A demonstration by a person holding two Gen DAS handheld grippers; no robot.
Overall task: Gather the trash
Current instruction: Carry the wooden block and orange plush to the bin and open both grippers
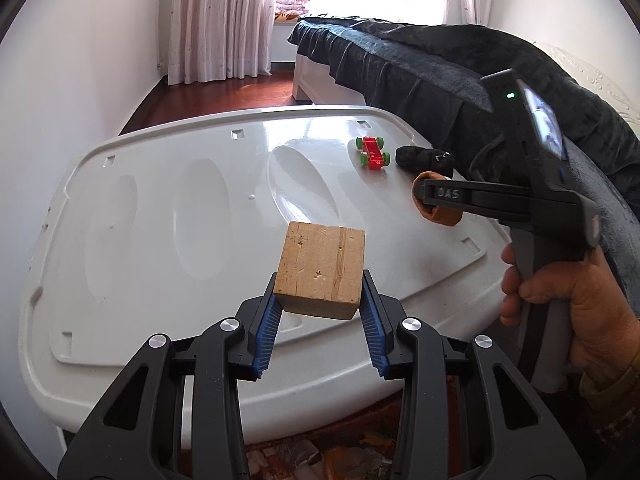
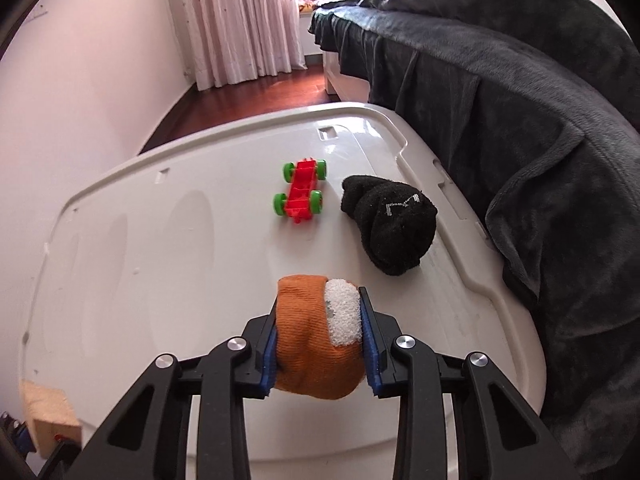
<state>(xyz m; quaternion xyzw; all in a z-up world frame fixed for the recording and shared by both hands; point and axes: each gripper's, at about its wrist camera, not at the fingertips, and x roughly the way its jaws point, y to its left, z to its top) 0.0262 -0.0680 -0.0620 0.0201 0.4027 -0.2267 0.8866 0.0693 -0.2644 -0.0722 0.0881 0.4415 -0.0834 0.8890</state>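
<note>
My left gripper (image 1: 320, 300) is shut on a wooden block (image 1: 322, 268) and holds it above the near part of the white plastic lid (image 1: 160, 208). The block also shows at the lower left of the right wrist view (image 2: 46, 416). My right gripper (image 2: 320, 320) is shut on a rolled orange sock (image 2: 312, 344) with a white patch, above the lid (image 2: 140, 260). In the left wrist view the right gripper (image 1: 426, 200) is at the right, with the orange sock (image 1: 444, 216) in it. A black sock (image 2: 390, 228) and a red toy car (image 2: 302, 194) with green wheels lie on the lid beyond.
A bed with a dark blanket (image 2: 520, 100) runs along the right side of the lid. A white wall (image 1: 80, 80) is at the left. Curtains (image 1: 224, 16) and wooden floor (image 1: 240, 96) are beyond. The toy car (image 1: 373, 153) and black sock (image 1: 424, 159) sit far right.
</note>
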